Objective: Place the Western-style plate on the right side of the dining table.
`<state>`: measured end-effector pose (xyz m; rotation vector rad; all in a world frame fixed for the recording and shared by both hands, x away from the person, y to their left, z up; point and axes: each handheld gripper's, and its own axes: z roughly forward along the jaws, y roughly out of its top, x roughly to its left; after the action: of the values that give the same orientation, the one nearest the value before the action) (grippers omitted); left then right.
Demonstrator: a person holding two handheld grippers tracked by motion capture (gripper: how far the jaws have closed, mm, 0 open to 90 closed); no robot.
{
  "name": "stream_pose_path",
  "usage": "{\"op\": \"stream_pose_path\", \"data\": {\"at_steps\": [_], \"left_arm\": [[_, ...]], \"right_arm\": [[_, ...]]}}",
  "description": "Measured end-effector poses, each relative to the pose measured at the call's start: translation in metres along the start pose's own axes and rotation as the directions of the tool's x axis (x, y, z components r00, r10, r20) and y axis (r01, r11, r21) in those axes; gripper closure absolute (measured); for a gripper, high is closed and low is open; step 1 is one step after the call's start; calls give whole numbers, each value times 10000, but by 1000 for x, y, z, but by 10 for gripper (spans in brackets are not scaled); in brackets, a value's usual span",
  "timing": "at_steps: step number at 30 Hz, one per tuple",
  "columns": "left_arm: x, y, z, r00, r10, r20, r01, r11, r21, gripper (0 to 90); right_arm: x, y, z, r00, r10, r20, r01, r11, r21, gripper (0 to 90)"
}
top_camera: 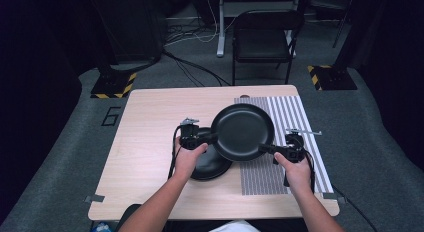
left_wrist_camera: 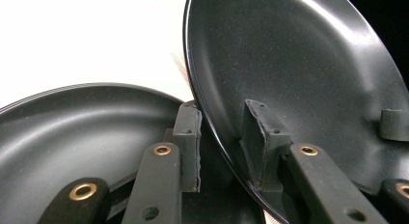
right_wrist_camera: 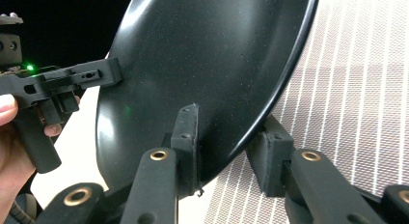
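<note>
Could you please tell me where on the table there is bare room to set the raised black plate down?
The bare pale wood left of the lower black plate is free, as is the striped grey mat's far end. Around both tools it is crowded.

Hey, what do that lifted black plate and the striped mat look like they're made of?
Lifted black plate: probably glazed ceramic or melamine; glossy, finely speckled, with a bright rim highlight. Striped mat: likely woven fabric or vinyl; matte grey with thin white stripes, lying flat.

We hold our left gripper (top_camera: 204, 138) and right gripper (top_camera: 272, 150) level, both forearms stretched forward, jaws facing inward and each pair clamped tight on a rim.
</note>
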<state>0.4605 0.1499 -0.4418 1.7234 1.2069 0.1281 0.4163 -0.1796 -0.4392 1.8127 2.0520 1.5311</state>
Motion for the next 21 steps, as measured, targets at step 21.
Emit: {"op": "stream_pose_path", "data": {"at_steps": [21], "left_arm": [[-18, 9, 20, 9983, 154, 559, -158, 9998, 71, 683]], "right_arm": [[-10, 2, -23, 9989, 126, 457, -95, 9977, -670, 668]]}}
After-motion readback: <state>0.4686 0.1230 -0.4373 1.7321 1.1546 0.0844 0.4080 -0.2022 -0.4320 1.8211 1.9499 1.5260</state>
